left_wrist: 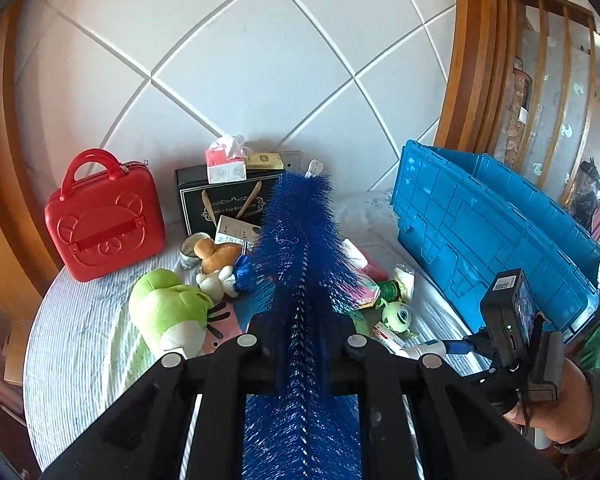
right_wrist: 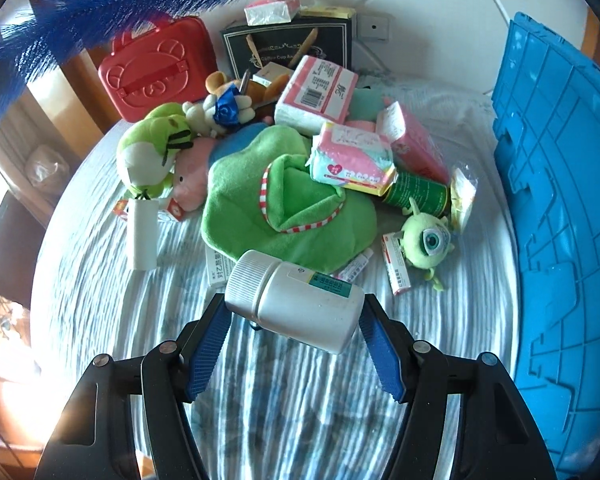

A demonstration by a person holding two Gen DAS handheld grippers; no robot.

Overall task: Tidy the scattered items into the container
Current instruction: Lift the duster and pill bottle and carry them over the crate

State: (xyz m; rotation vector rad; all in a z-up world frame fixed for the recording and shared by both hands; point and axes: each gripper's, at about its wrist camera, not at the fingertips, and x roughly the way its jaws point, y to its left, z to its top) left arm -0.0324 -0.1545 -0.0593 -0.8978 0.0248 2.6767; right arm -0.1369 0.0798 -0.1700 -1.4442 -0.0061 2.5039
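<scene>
My left gripper (left_wrist: 302,344) is shut on a long blue bristle brush (left_wrist: 300,240), which sticks out forward above the bed; its tip also shows in the right wrist view as the blue bristle brush (right_wrist: 112,4). My right gripper (right_wrist: 294,320) is shut on a white pill bottle (right_wrist: 296,300) lying sideways between the blue pads, lifted above the sheet. The blue plastic crate (right_wrist: 560,220) stands at the right; in the left wrist view the blue crate (left_wrist: 492,236) is right of the pile, with the right gripper (left_wrist: 440,347) low in front of it.
A pile lies on the striped bed sheet (right_wrist: 284,392): green plush frog (right_wrist: 152,152), green plush pouch (right_wrist: 284,200), one-eyed green toy (right_wrist: 426,240), tissue packs (right_wrist: 316,92), green can (right_wrist: 416,192), small medicine boxes (right_wrist: 396,264). Red case (right_wrist: 156,68) and black gift box (right_wrist: 292,40) stand by the wall.
</scene>
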